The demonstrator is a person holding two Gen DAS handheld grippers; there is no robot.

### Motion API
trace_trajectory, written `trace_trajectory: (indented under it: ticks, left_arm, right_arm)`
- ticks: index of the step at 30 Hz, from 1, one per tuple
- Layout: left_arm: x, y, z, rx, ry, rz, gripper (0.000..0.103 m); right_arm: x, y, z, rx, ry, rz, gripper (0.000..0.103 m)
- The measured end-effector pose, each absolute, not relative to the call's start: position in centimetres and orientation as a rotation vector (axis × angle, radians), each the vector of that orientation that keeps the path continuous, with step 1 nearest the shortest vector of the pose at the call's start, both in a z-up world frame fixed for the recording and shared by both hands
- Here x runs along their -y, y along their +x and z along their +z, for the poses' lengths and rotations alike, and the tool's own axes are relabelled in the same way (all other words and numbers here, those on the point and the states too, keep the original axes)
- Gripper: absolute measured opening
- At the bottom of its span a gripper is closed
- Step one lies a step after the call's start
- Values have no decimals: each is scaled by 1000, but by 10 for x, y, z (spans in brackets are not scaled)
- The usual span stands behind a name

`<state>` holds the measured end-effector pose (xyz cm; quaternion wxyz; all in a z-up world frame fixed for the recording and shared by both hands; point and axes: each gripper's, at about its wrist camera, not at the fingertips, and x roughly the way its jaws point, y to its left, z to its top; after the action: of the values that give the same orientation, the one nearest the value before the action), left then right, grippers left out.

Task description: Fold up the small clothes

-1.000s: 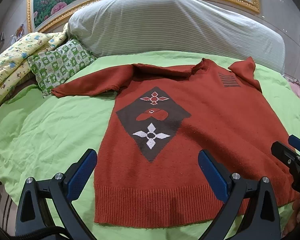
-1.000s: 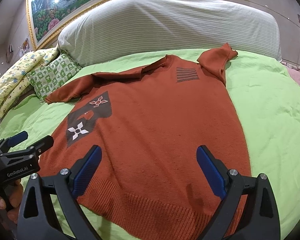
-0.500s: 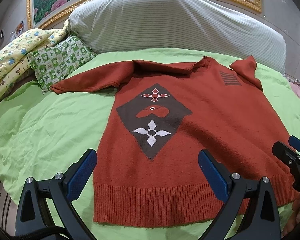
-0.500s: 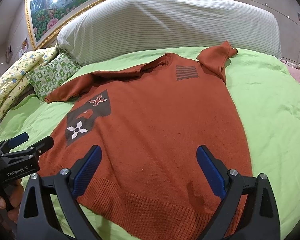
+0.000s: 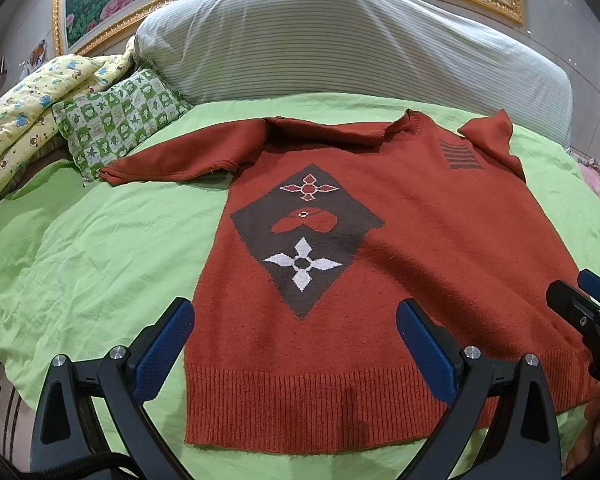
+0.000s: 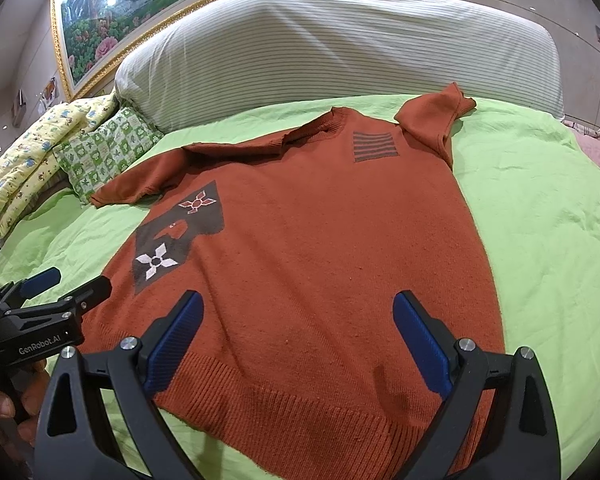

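Observation:
A rust-red knit sweater (image 5: 420, 240) with a dark diamond motif lies flat, front up, on a green bedsheet (image 5: 100, 248); it also shows in the right wrist view (image 6: 320, 248). Its left sleeve (image 5: 172, 160) is spread out and its right sleeve (image 6: 436, 120) is bunched upward. My left gripper (image 5: 294, 332) is open and empty above the hem's left part. My right gripper (image 6: 298, 328) is open and empty above the hem's right part. Each gripper shows at the edge of the other's view.
A large striped grey pillow (image 5: 340, 48) lies behind the sweater. A green patterned cushion (image 5: 120, 124) and a yellow printed quilt (image 5: 24, 108) sit at the back left. A gold-framed painting (image 6: 140, 20) hangs on the wall. The bed edge is close below the hem.
Both grippers have stayed open over the hem. The left wrist view has shifted slightly, so the sweater sits a little lower and closer in the frame.

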<state>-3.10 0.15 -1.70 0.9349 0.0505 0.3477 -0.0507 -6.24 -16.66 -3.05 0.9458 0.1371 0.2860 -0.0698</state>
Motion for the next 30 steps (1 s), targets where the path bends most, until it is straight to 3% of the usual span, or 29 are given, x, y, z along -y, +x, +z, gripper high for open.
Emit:
trace_trajectory:
  ticks: [30]
  left_arm:
    - [1,-12,-17,-762,77,-137,101]
  right_arm:
    - [176,-56,-28,-587,325,-116,96]
